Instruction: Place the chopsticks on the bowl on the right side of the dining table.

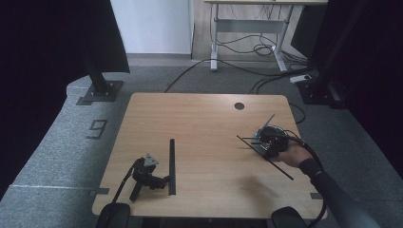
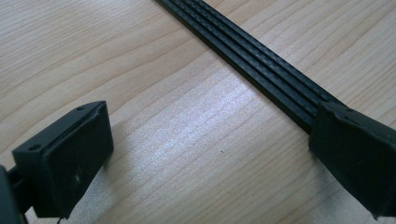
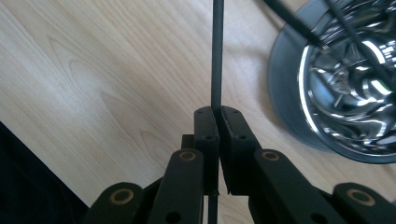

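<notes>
The right claw [image 3: 217, 114] is clamped tight on a thin black rod [image 3: 217, 56], held near its middle above the tabletop [image 1: 204, 118] at about four o'clock; it looks light, stiff and smooth, likely to pivot or slip unless pinched squarely near mid-length. The left claw [image 2: 210, 154] rests wide open and empty at about seven o'clock, one jaw against a flat ribbed black strip [image 2: 252, 60] on pale wood grain. A shiny metal bowl [image 3: 345, 88] sits beside the rod.
</notes>
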